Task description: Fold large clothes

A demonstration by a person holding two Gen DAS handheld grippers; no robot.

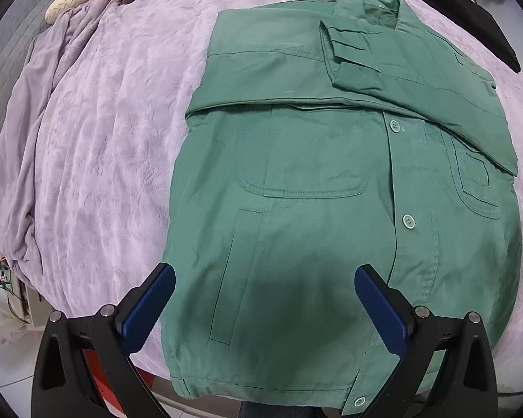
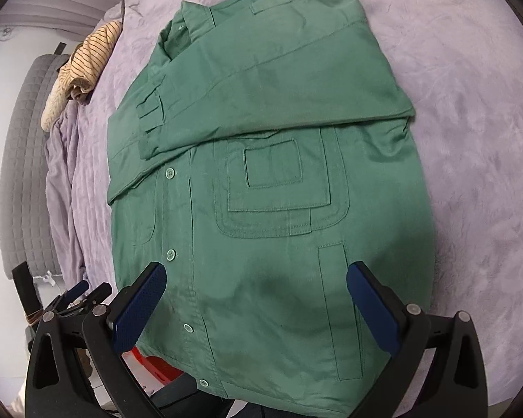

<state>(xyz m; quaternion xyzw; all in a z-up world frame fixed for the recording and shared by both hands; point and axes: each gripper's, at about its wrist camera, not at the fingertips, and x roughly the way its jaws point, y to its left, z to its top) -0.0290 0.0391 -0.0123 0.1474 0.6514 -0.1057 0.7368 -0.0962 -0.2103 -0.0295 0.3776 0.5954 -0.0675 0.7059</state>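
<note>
Lying flat on a plush lilac blanket [image 1: 97,132], the green jacket [image 1: 324,181] is a smooth woven cotton, stitched with patch pockets and closed by pale round buttons [image 1: 408,222] down its placket. Both sleeves are folded across the chest, one pleated cuff [image 1: 345,52] resting below the collar, so the garment makes a rough rectangle with its hem hanging over the near edge of the bed. A striped tan cloth [image 2: 87,59] sits crumpled at the far end. The left gripper [image 1: 265,292] points straight down above the lower front, blue ribbed pads spread wide, nothing between them. The right gripper [image 2: 256,291] tilts steeply downward over the hem, jaws likewise fully apart and empty.
</note>
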